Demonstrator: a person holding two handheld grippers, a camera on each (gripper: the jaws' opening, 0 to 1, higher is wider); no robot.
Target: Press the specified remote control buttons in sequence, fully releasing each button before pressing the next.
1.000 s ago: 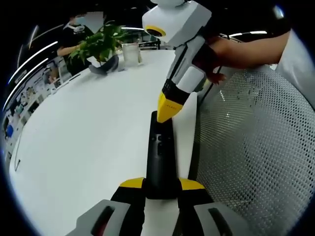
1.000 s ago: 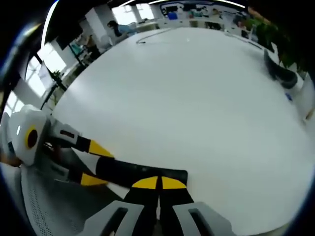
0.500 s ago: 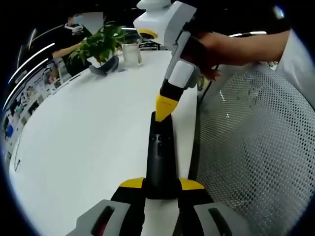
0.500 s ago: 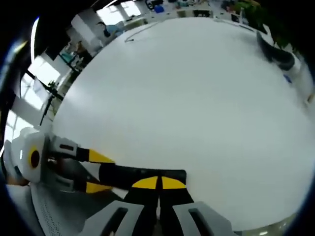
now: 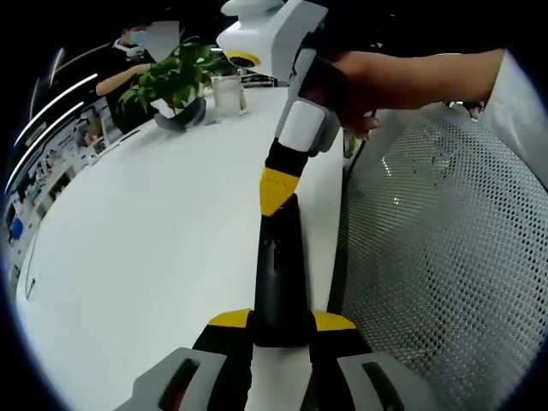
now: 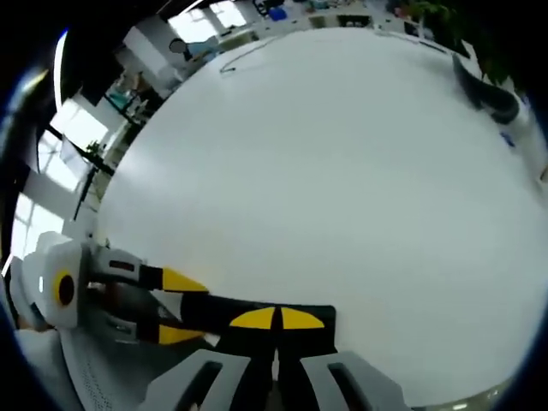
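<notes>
Remote control [image 5: 278,270], long and black, lies along the near edge of the white table [image 5: 145,223], its near end pinched between the yellow-tipped jaws of the left gripper [image 5: 281,324], which holds it steady. In the right gripper view the same remote [image 6: 248,315] runs crosswise just past the right gripper [image 6: 276,318], whose jaws are pressed together into one blunt point. From the left gripper view that right gripper [image 5: 276,190] comes down at a slant with its yellow tip against the far part of the remote's face, so I judge that a button press is in hand; whether the tip is bearing down or only touching is hard to tell, since the buttons under it are hidden. The next move calls for lifting the tip fully clear of the face before it goes to the next button, with the left grip kept firm so the remote does not slide or tip off the edge. A person's hand [image 5: 360,86] grips the right gripper's handle above. Beside the table stands a mesh chair back [image 5: 445,257]. At the table's far end are a potted plant [image 5: 175,81] and a clear cup [image 5: 227,92]
</notes>
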